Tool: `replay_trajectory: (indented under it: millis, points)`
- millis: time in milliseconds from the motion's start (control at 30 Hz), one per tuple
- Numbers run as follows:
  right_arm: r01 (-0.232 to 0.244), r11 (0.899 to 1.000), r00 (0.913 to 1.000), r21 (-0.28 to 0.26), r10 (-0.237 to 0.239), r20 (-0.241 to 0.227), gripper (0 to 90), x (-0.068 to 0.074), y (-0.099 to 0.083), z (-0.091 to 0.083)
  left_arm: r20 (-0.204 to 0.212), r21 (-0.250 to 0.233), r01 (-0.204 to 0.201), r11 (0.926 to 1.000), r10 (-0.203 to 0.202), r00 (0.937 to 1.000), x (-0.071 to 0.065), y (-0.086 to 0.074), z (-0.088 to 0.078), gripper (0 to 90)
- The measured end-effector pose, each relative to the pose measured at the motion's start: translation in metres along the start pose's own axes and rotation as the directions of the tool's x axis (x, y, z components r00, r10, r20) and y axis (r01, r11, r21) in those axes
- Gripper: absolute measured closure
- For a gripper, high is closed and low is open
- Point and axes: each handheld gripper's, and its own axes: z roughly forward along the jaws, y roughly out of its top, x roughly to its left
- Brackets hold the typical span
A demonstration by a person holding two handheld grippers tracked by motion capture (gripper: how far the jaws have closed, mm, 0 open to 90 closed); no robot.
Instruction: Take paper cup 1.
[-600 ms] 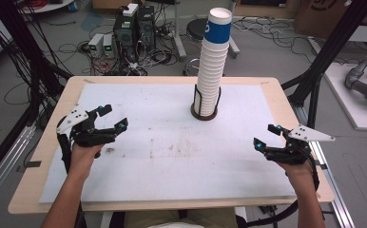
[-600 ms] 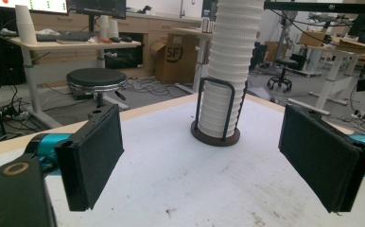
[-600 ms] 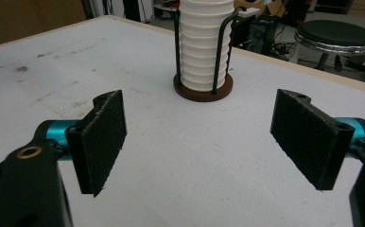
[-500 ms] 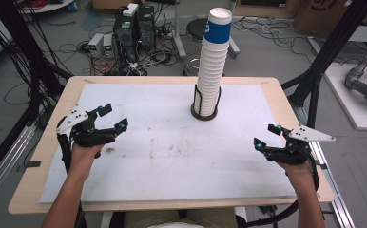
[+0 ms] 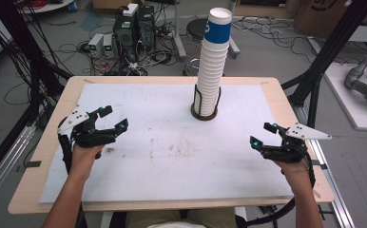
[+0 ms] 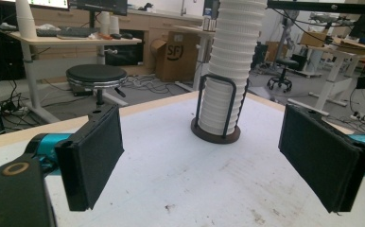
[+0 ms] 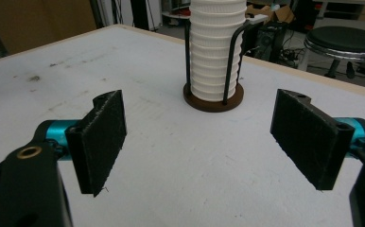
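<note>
**Both grippers poised, cup stack untouched**

The table (image 5: 267, 90), a wooden top under a white sheet, carries one landmark: a tall stack of white paper cups (image 5: 213, 66), its top cup banded blue, standing upright in a black wire holder (image 5: 205, 107) on a round dark base near the far middle of the sheet.

Compared with the frames from half a second earlier, nothing has shifted: stack, holder and both hands sit where they were. That suggests a pause before the work begins, with no cup yet drawn off.

The left gripper (image 5: 109, 119) is held well to the left of the stack and nearer the person, its jaws spread wide with nothing between them; in the left gripper view the holder stands between and beyond the pads (image 6: 95, 156).

The right gripper (image 5: 262, 135) sits well to the right of the stack, likewise nearer the person, jaws apart and empty, aimed at the holder's base.

The likely next step is a reach toward the stack.
</note>
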Motion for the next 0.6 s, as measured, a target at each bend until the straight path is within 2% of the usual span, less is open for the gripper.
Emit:
replay_trajectory:
  millis: [167, 300, 400, 433, 467, 500, 533, 600]
  points:
    - [-0.008, 1.0, 0.9999, -0.017, 0.008, -0.007, 19.5, 0.002, 0.007, 0.007, 0.005, 0.001, -0.001, 1.0, 0.001, 1.0, 0.0, -0.001, 0.001, 14.3]
    - [-0.005, 0.999, 0.9998, -0.04, 0.004, -0.021, 19.5, 0.003, 0.019, 0.017, 0.015, 0.004, -0.005, 1.0, 0.005, 0.9999, 0.0, -0.002, 0.003, 14.3]
    - [0.012, 0.999, 0.9994, -0.035, -0.013, -0.032, 19.5, 0.002, 0.04, 0.032, 0.021, 0.01, -0.01, 0.9999, 0.009, 0.9997, -0.001, -0.003, 0.004, 14.3]
    - [0.012, 0.999, 0.9994, -0.035, -0.013, -0.032, 19.5, 0.002, 0.04, 0.032, 0.021, 0.01, -0.01, 0.9999, 0.009, 0.9997, -0.001, -0.003, 0.004, 14.3]
    - [0.015, 0.999, 0.9988, -0.035, -0.017, -0.046, 19.5, -0.001, 0.053, 0.038, 0.021, 0.012, -0.009, 0.9999, 0.009, 0.9997, -0.001, -0.003, 0.004, 14.3]
    - [0.015, 0.999, 0.9988, -0.035, -0.017, -0.046, 19.5, -0.001, 0.053, 0.038, 0.022, 0.015, -0.009, 0.9998, 0.009, 0.9997, -0.001, -0.004, 0.004, 14.3]
    - [0.026, 0.999, 0.9977, -0.027, -0.028, -0.062, 19.5, -0.004, 0.066, 0.045, 0.023, 0.016, -0.006, 0.9998, 0.005, 0.9997, -0.001, -0.005, 0.005, 14.3]
    - [0.018, 1.0, 0.9961, -0.024, -0.02, -0.086, 19.5, -0.007, 0.076, 0.052, 0.028, 0.019, -0.005, 0.9998, 0.004, 0.9996, -0.001, -0.006, 0.005, 14.3]
